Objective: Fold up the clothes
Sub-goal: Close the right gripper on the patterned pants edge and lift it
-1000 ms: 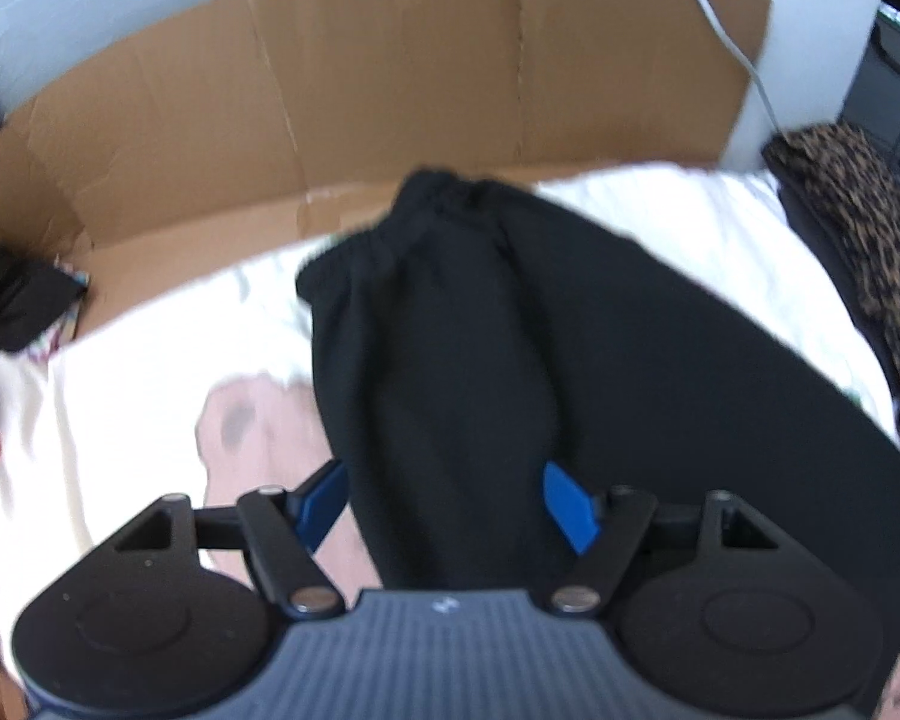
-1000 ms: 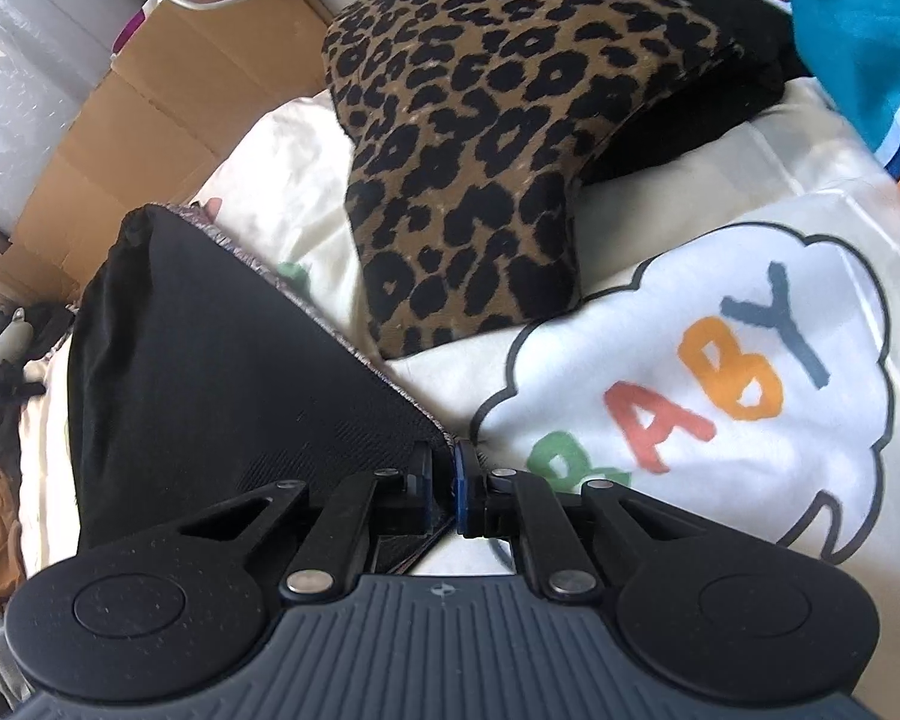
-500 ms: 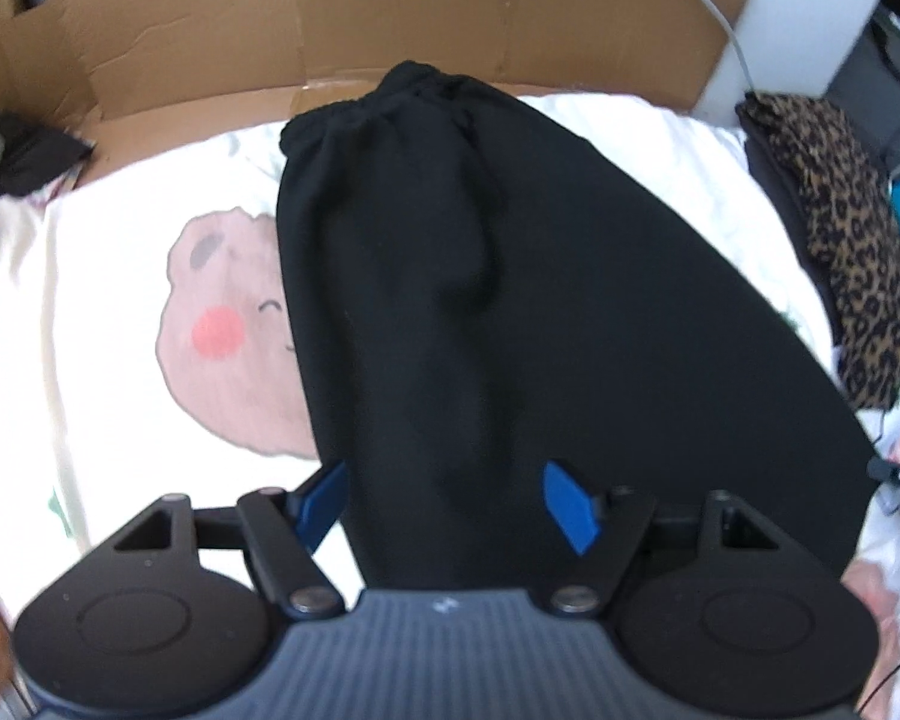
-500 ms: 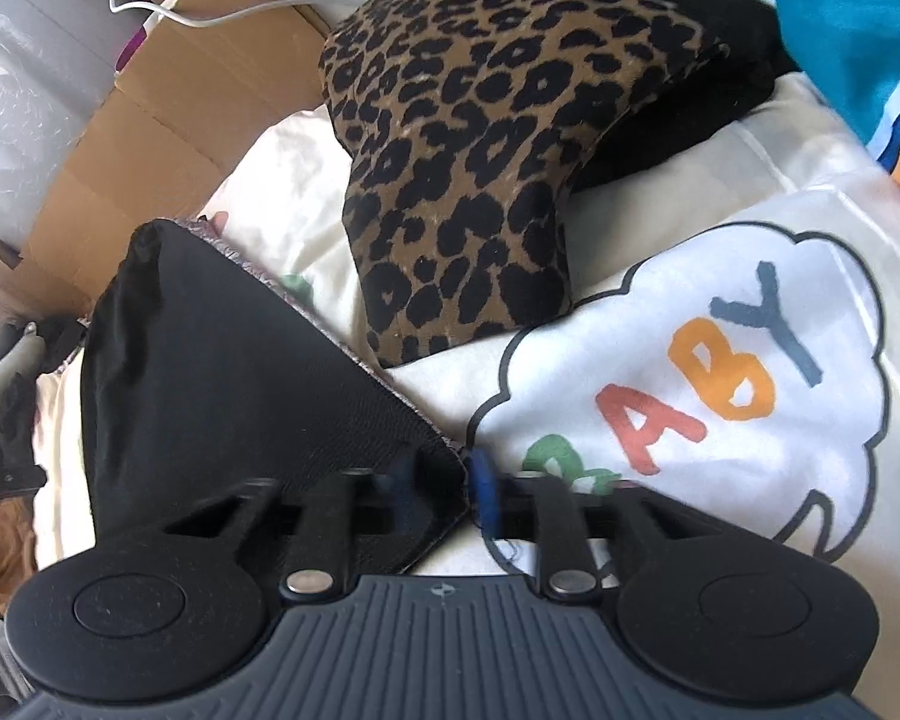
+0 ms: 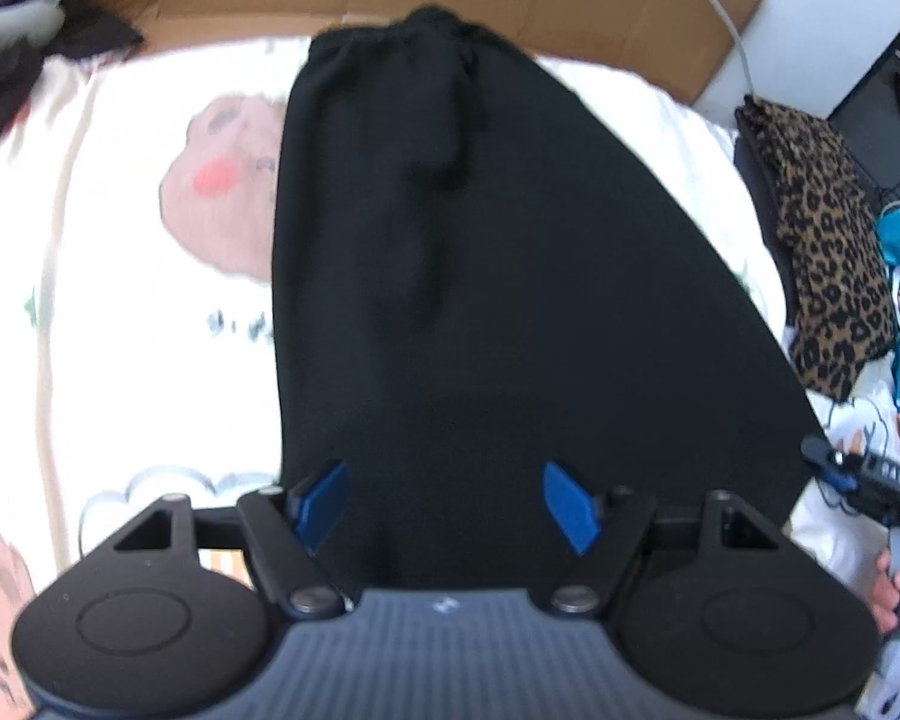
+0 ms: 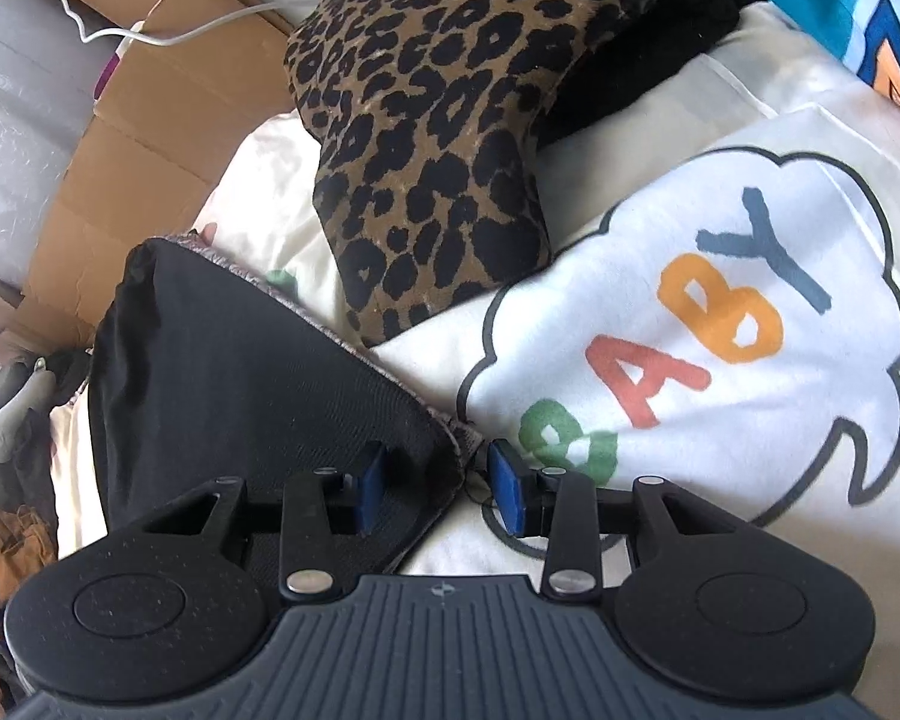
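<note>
Progress looks partial to us: the black garment (image 5: 480,276) lies spread across the middle of the left wrist frame on the printed bedsheet (image 5: 120,300), tapering to a gathered band near the top centre, and we cannot say whether it lies single or already doubled; a compact fold is not visible; the left gripper (image 5: 444,501) hovers over its near edge, fingers apart and gripping nothing; in the right wrist view the right gripper (image 6: 435,483) also has its fingers apart, straddling the garment's corner at lower centre without clamping it; the cloth looks dark, soft and fairly smooth, with a speckled edge; a leopard-print piece (image 6: 450,120) sits beyond it, upper centre
</note>
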`<control>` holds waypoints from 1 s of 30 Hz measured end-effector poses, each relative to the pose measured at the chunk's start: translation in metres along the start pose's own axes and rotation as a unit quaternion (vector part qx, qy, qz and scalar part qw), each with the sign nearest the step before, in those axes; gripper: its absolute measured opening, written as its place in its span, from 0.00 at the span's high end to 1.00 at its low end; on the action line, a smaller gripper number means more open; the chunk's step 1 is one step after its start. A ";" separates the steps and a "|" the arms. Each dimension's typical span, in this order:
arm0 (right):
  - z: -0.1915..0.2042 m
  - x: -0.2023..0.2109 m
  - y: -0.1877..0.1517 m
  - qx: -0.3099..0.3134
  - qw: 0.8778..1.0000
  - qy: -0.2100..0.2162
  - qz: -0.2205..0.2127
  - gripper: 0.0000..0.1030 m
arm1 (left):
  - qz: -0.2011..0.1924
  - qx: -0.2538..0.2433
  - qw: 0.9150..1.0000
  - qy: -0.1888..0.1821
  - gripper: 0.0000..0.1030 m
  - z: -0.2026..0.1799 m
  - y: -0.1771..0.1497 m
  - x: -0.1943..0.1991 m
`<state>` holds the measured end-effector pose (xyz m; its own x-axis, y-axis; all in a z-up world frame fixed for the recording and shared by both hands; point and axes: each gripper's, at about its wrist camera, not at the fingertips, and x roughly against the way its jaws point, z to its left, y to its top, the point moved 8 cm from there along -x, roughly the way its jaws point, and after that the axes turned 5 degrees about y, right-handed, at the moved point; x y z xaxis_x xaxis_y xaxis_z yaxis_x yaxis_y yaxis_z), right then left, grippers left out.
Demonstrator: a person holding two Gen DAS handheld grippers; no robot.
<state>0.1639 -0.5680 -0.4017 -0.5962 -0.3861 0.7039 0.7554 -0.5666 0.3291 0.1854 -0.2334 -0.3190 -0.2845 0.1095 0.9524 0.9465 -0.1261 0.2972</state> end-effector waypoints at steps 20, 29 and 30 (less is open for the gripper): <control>-0.005 0.006 0.006 -0.068 0.992 0.104 -0.027 0.81 | 0.039 0.091 0.994 -0.045 0.28 0.004 -0.080 -0.008; 0.025 0.017 0.008 -0.003 0.988 0.150 -0.030 0.58 | 0.041 0.116 0.990 -0.063 0.28 0.004 -0.094 -0.009; 0.025 0.016 0.009 -0.002 0.989 0.145 -0.034 0.53 | 0.042 0.117 0.990 -0.063 0.28 0.005 -0.095 -0.009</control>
<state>0.1676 -0.5611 -0.3720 -0.6983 -0.5399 0.4700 0.7109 -0.6002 0.3667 0.0986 -0.2178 -0.3559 -0.1953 0.2318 0.9529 0.9798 0.0896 0.1790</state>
